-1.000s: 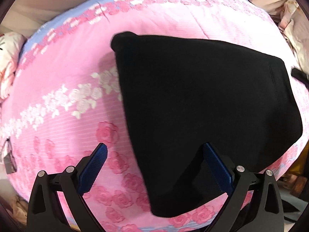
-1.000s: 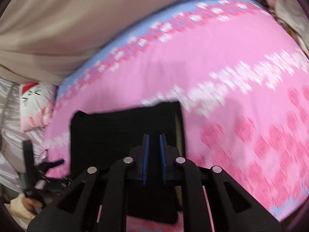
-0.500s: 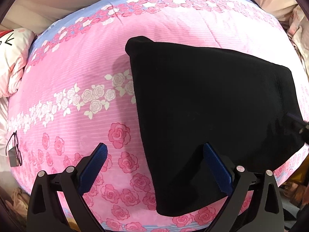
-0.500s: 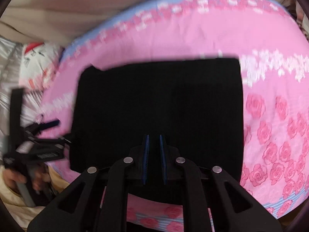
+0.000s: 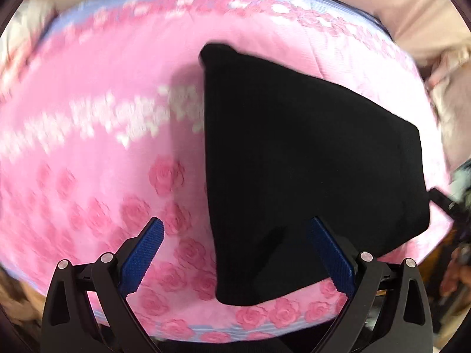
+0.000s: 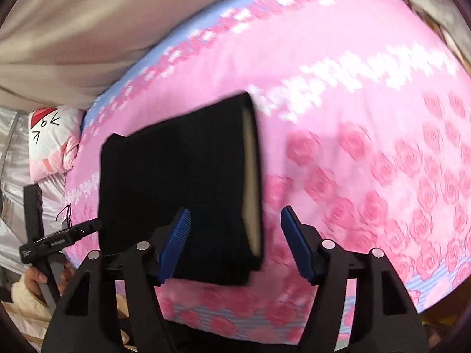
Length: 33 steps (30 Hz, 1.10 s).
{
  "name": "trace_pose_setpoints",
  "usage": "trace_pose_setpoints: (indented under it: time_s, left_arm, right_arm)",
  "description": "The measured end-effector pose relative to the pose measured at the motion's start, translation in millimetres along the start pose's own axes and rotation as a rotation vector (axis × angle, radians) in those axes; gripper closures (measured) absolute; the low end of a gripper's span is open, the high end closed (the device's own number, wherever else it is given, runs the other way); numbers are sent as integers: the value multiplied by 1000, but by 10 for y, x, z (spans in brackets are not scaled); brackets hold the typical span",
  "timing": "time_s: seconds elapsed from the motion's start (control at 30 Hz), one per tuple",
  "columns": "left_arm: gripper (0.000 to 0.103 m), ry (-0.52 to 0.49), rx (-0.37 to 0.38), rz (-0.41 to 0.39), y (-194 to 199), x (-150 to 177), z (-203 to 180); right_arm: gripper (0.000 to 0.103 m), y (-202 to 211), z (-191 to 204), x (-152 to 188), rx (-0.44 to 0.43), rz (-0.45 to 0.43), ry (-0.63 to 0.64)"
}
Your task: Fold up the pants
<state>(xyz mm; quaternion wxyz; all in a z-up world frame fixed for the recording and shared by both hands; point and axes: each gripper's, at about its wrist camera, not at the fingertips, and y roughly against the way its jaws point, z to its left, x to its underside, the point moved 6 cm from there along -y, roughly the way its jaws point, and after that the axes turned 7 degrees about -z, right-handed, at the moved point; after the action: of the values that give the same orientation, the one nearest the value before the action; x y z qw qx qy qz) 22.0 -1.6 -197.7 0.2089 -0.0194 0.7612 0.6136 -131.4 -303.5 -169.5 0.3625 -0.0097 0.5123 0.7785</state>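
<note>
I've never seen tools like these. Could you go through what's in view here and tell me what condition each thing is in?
Black pants: folded into a compact stack, lying flat on the bed near its front edge.
Left gripper: open, holding nothing.
Right gripper: open, empty, just above the pants' near edge.
Pink rose bedspread: spread out smooth under the pants.
Cartoon-face pillow: resting at the bed's far end.

My left wrist camera is looking down over the pink bedspread (image 5: 88,153) from its near edge; my right is facing it from farther right. Both are sharing the black pants (image 5: 294,161).
</note>
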Motion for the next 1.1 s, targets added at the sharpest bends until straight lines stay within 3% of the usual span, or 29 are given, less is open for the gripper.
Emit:
trace_pose_setpoints:
  time_s: [0.07,0.2,0.3,0.37,0.5,0.57,0.6,0.63,0.7,0.8,0.87,0.9,0.93,1.03,1.1]
  left_arm:
    - [5,56,-23,21,-106,74,114]
    - [5,122,44,41,-231,99,127]
    - [5,120,93,59,-330,92,26]
    - [5,120,132,81,-438,95,-54]
    - [5,102,130,62,-468,53,-166]
    - [9,116,192,66,-492,0,-228]
    - [9,118,186,65,-496,-1,-262]
    - [10,102,171,64,-507,0,-287]
    - [15,70,147,53,-505,-1,-330]
    - [25,98,179,44,-469,-15,-292]
    - [20,129,203,35,-456,-28,-251]
    - [12,144,218,27,-467,-37,-282]
    - [5,144,220,24,-486,-46,-324]
    - [5,107,134,25,-490,-13,-387]
    - [16,96,115,15,-454,-5,-404]
  right_arm:
    - [40,-89,-78,49,-31,25,-55]
    - [40,-265,-87,190,-111,73,-144]
    - [39,-389,-61,291,-169,100,-187]
    - [35,-384,-43,273,-198,66,-200]
    - [34,-410,20,247,-222,54,-195]
    - [41,-417,76,252,-213,57,-158]
    - [51,-418,113,257,-220,59,-141]
    - [54,-420,124,258,-224,58,-132]
    - [54,-431,130,256,-221,54,-116]
    - [42,-485,52,239,-238,49,-177]
    - [38,-508,114,225,-226,49,-172]
    - [40,-513,163,219,-200,47,-129]
    - [51,-516,183,224,-180,50,-95]
    - [64,-489,246,198,-190,55,-77]
    - [66,-442,293,183,-189,60,-64]
